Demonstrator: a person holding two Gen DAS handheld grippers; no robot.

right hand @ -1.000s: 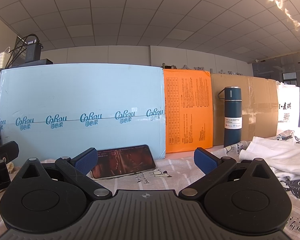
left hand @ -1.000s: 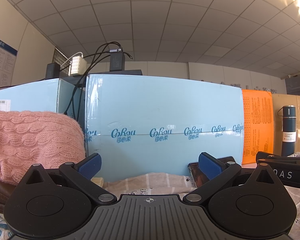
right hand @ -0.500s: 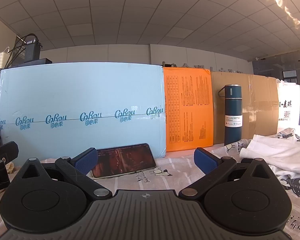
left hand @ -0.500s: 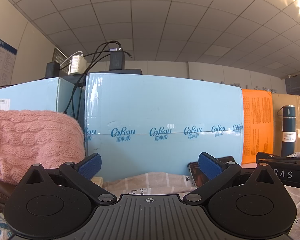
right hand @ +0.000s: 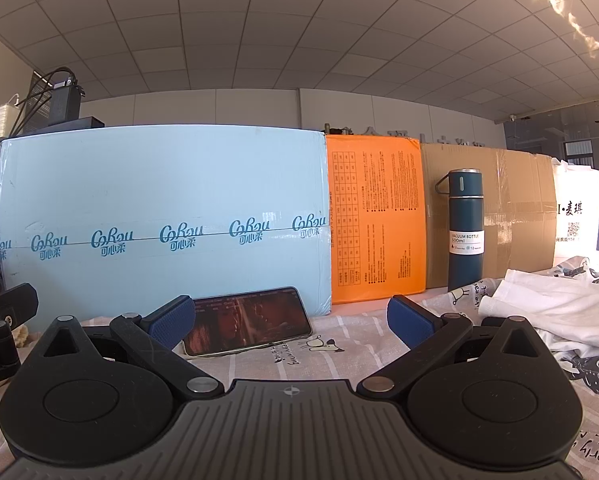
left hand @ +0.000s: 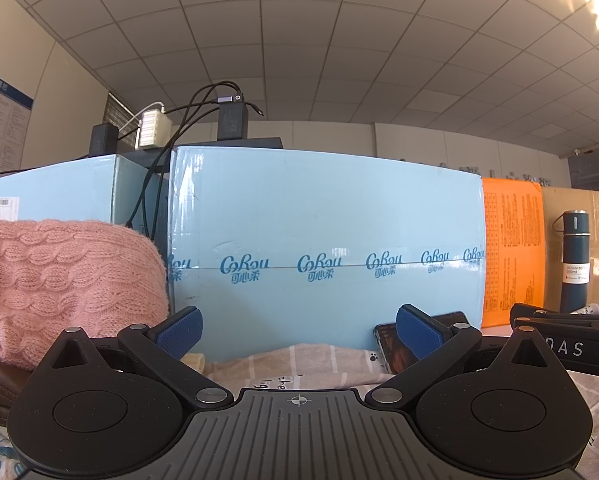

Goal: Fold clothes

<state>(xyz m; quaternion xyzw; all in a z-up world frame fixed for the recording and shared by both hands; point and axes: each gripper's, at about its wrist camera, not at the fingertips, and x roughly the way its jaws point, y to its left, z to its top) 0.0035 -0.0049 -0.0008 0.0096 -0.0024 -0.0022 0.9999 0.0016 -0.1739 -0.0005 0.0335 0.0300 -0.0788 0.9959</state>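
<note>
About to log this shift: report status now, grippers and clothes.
Left gripper open, empty. Right gripper open, empty. White T-shirt crumpled at right, untouched; pink knit sweater at left. Phone lies ahead on the cloth.

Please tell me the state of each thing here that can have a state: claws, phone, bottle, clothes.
Left claw: open, empty.
Right claw: open, empty.
Phone: screen on, leaning against the blue box.
Bottle: upright, capped.
White shirt: crumpled, unfolded.
Pink sweater: bundled in a heap.
</note>
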